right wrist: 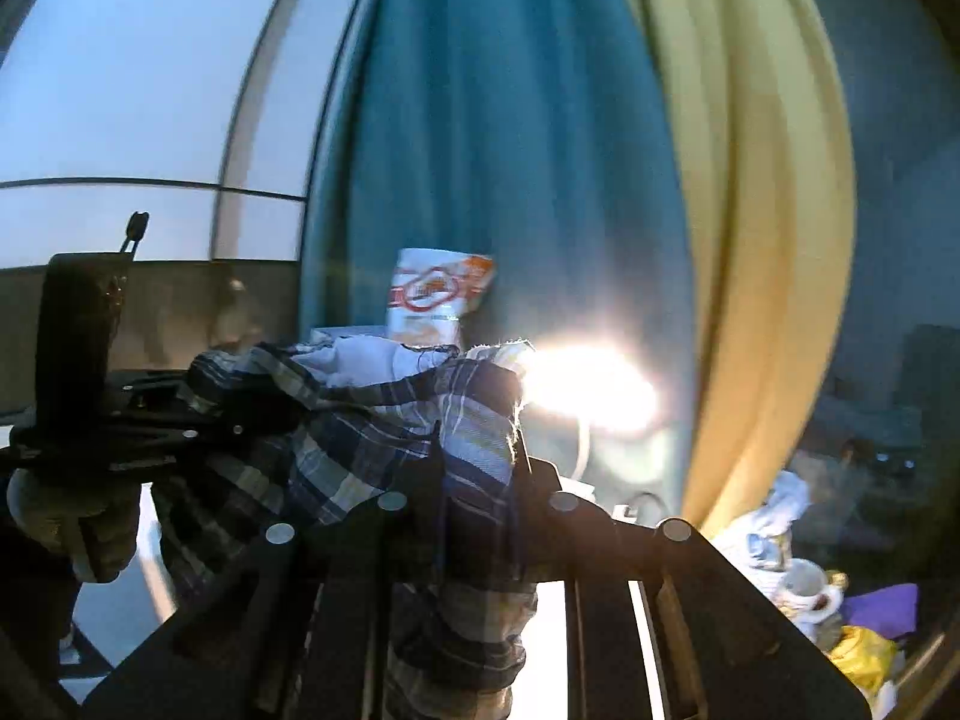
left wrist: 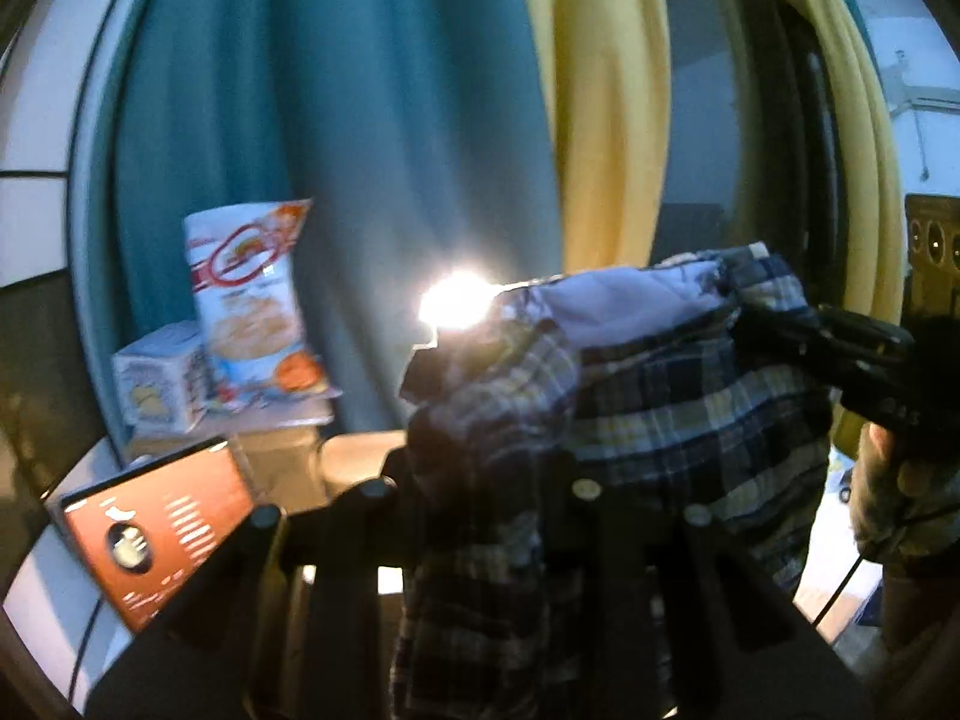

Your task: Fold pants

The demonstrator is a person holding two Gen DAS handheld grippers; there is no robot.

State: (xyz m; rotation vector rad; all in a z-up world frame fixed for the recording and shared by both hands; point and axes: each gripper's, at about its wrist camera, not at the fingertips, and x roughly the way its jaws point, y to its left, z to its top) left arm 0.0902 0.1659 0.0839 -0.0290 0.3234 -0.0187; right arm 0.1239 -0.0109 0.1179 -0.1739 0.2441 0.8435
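Apparently unfolded: dark plaid cotton pants (left wrist: 672, 396) hung bunched, gripped by the nearly closed left claw (left wrist: 474, 480) and right claw (right wrist: 474, 480); folding remained.

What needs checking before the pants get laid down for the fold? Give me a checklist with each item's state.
1. Left gripper clamped on plaid pants: ok.
2. Right gripper clamped on the same edge: ok.
3. Fabric spread between both grippers, lifted: ok, though bunched.
4. Legs hanging straight, untwisted: cannot tell, lower part hidden.
5. Landing spot on table clear: cannot tell; orange box and snack bag sit nearby.
6. View clean: not ok, glare and blur.
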